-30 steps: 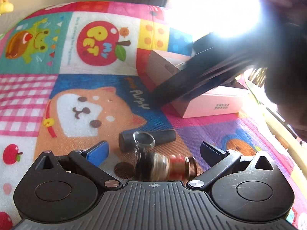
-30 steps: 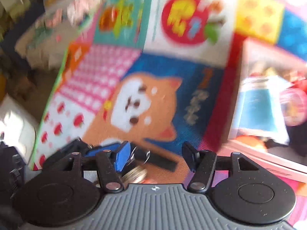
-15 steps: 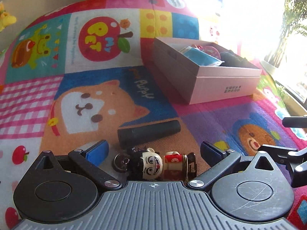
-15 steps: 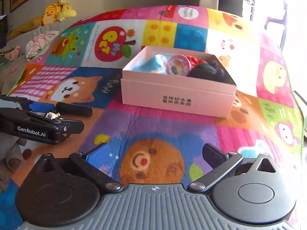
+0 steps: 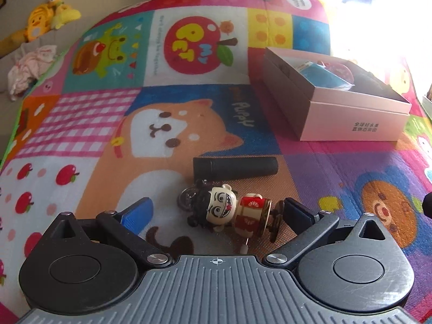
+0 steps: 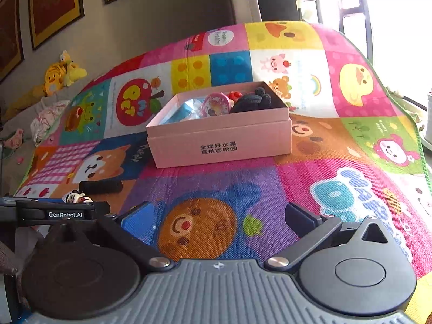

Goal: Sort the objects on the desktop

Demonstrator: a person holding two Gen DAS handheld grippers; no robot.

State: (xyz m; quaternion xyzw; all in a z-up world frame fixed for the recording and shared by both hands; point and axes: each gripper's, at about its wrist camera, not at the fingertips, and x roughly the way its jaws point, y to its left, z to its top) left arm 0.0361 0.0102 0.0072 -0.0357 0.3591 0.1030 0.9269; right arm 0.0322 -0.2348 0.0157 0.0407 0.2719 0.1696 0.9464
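Figurine keychain (image 5: pixel 229 210) lies beside black cylinder (image 5: pixel 235 166); pink box (image 5: pixel 351 116) open.

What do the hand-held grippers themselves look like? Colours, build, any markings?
Both match: a grey ribbed body with a small crosshair mark, two round black discs, and black linkage arms on silver pivot pins. On the left hand-held gripper and the right hand-held gripper, one finger carries a blue pad and the other looks dark. The left one's black side reads "GenRobot.AI" in white in the right wrist view.

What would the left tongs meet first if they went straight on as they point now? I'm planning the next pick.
Most likely the little figurine keychain, lying on the mat between the open left tongs. The black cylinder lies just beyond it; depth is hard to judge.
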